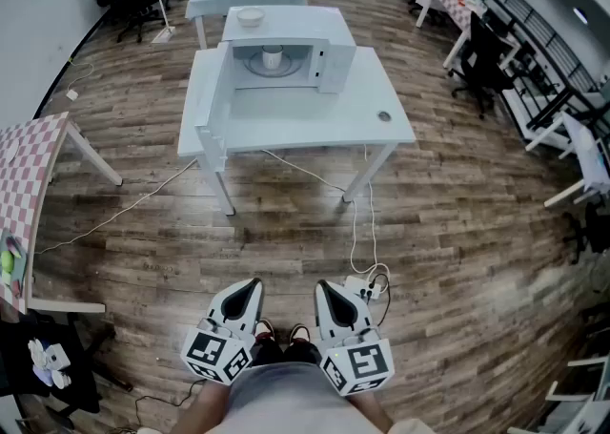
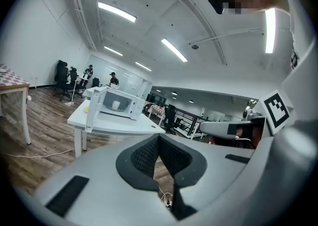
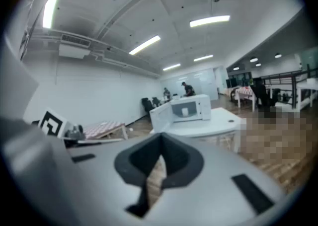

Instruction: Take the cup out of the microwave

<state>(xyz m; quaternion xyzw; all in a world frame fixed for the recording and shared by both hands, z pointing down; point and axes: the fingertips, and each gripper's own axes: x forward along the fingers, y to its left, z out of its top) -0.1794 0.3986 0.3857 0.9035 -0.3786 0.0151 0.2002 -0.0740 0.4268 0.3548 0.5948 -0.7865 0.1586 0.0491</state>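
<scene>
White is noted on microwave (image 1: 295,27), cup (image 1: 273,57) and surface (image 1: 315,122); floor (image 1: 457,232) is brown wood-grained planks; side surface (image 1: 29,170) is checked pink-white.

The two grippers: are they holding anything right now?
Nothing. The left gripper and right gripper are shut and empty; the cup sits inside the microwave.

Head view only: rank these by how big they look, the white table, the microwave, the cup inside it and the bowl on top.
1. white table, by far the largest.
2. microwave, door open.
3. bowl and cup: both small and nearly alike. The bowl looks slightly wider, but they are too close to rank.
</scene>
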